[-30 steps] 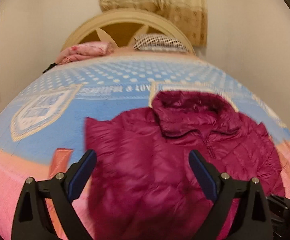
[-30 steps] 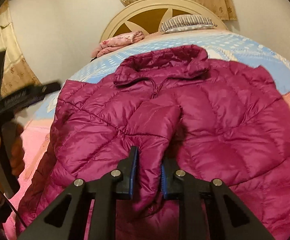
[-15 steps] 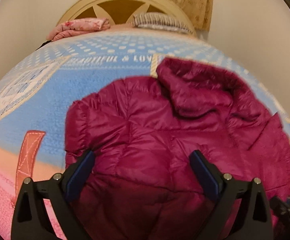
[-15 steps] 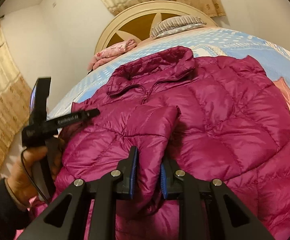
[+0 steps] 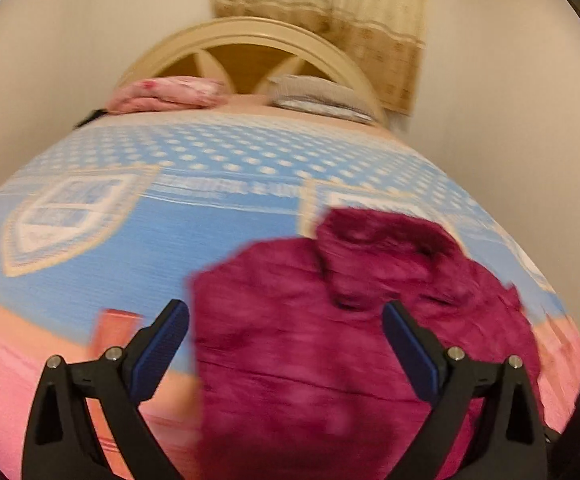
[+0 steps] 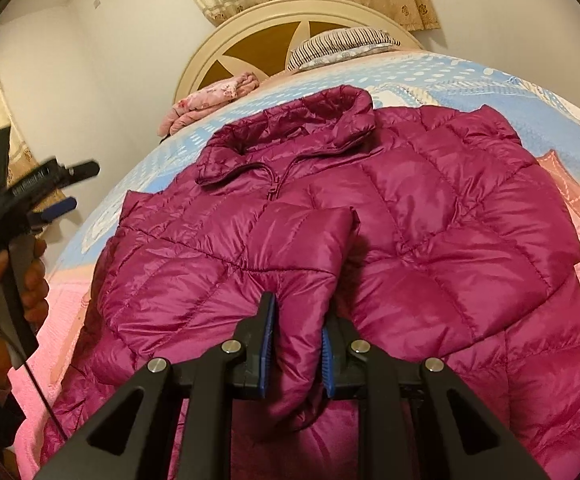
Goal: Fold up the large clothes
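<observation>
While lying flat, jacket (image 6: 409, 240) runs lengthwise, collar (image 6: 290, 128) toward headboard (image 6: 250, 28).

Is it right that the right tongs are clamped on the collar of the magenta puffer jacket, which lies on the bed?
Not quite. The right tongs are clamped on a sleeve of the magenta puffer jacket, folded across its front, not the collar, which lies free farther up toward the headboard. The jacket does lie on the bed. The right wrist view shows it.
</observation>
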The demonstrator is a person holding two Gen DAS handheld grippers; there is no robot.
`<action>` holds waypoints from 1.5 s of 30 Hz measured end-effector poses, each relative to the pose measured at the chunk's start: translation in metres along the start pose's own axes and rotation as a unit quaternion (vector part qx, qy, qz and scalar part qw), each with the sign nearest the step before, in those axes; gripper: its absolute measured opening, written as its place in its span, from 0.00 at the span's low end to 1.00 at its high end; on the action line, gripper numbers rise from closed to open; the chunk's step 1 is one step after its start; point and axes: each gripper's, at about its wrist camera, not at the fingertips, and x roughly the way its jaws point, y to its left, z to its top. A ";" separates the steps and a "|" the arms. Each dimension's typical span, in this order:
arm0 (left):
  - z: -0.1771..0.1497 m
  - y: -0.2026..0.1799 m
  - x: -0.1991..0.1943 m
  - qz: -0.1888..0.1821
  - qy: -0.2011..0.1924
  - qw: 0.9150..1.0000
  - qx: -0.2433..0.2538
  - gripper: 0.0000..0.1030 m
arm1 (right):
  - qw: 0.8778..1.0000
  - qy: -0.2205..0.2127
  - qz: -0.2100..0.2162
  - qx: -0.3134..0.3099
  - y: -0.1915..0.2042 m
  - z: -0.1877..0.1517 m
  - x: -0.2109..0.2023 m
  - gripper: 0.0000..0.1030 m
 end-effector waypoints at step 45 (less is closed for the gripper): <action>-0.044 -0.023 0.087 0.066 0.113 0.990 0.050 1.00 | 0.993 0.058 -0.041 -0.091 0.038 0.005 0.035 0.42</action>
